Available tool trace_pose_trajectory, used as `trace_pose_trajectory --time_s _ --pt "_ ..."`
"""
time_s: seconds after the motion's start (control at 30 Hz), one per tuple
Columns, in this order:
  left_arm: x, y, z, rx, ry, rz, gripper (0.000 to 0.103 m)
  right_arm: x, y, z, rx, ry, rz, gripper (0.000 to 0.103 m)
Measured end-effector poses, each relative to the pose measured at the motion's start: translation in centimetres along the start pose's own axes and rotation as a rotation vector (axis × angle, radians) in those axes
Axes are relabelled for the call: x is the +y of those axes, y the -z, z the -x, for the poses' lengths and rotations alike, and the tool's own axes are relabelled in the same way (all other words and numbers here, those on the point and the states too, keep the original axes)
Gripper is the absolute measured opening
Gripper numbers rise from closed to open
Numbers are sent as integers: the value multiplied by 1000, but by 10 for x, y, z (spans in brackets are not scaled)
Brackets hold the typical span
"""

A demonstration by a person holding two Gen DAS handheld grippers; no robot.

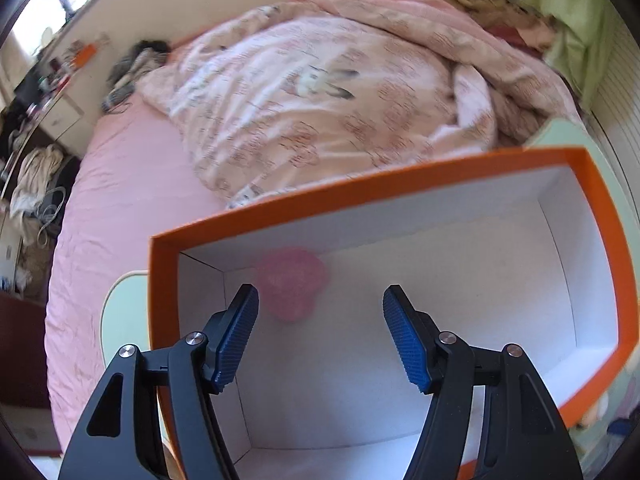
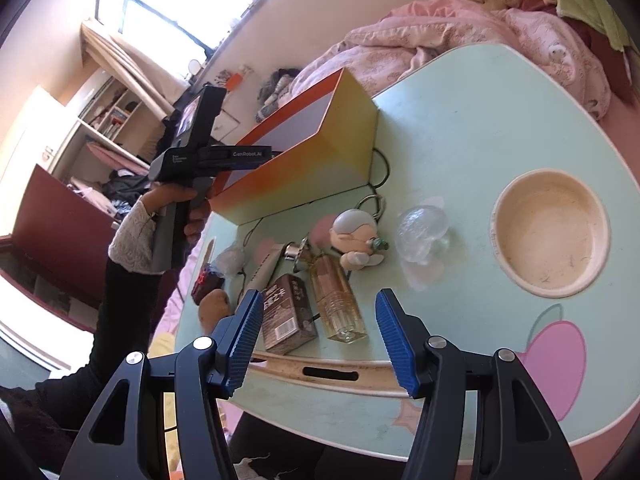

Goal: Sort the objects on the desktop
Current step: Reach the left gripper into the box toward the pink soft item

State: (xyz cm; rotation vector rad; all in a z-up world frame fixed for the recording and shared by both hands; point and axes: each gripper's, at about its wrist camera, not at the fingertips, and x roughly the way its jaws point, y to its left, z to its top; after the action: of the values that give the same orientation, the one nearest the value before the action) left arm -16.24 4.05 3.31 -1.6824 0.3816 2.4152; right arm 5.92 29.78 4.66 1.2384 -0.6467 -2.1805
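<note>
- The left gripper [image 1: 320, 312] hung over the open orange box [image 1: 400, 188], pointing steeply down into it, jaws about half spread with nothing between the pads.
- A pink heart-shaped thing [image 1: 290, 288] lay on the box's white floor, blurred, just beyond the left-hand pad [image 1: 236, 336] and toward the box's far-left corner; it was inside the box and clear of both pads.
- The right gripper [image 2: 318, 328] was held low over the near edge of the pale green table [image 2: 460, 128], jaws likewise half spread and gripping nothing.
- Directly ahead of it, near the table's front edge, lay a brown carton [image 2: 290, 312] and a clear amber bottle [image 2: 338, 304], side by side and almost touching.
- Both ran lengthwise away from the gripper, tilted a little to the left, so the jaws already stood roughly across their short sides.
- The bottle sat nearer the middle of the gap; the carton lay close to the left-hand pad [image 2: 246, 340].
- Farther off were a small figurine [image 2: 356, 236] and a crumpled clear wrapper [image 2: 420, 232]; to the left, a potato-like lump [image 2: 214, 308].
- The box stood at the table's far left, with the person's hand [image 2: 176, 204] holding the left tool beside it.
- By my judgement the right hand was much the nearer to what remained loose, and the next pick called for a short push forward and down onto bottle or carton.
</note>
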Motion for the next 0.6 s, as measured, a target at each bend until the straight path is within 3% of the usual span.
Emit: trace_pose_trajectory --time_s 0.17,0.2,0.33,0.6 --pt "13 1 20 -27 207 47 63 -2 0 -2 -1 -1 -9 58" --pt "16 0 21 -32 210 65 63 -2 -1 -2 -2 -2 -14 58" --pt "25 -5 18 -32 75 101 62 -2 -2 -2 -8 -14 -22 58" --pt "8 -13 -1 -17 30 57 63 -1 1 -3 -5 -35 -26 58"
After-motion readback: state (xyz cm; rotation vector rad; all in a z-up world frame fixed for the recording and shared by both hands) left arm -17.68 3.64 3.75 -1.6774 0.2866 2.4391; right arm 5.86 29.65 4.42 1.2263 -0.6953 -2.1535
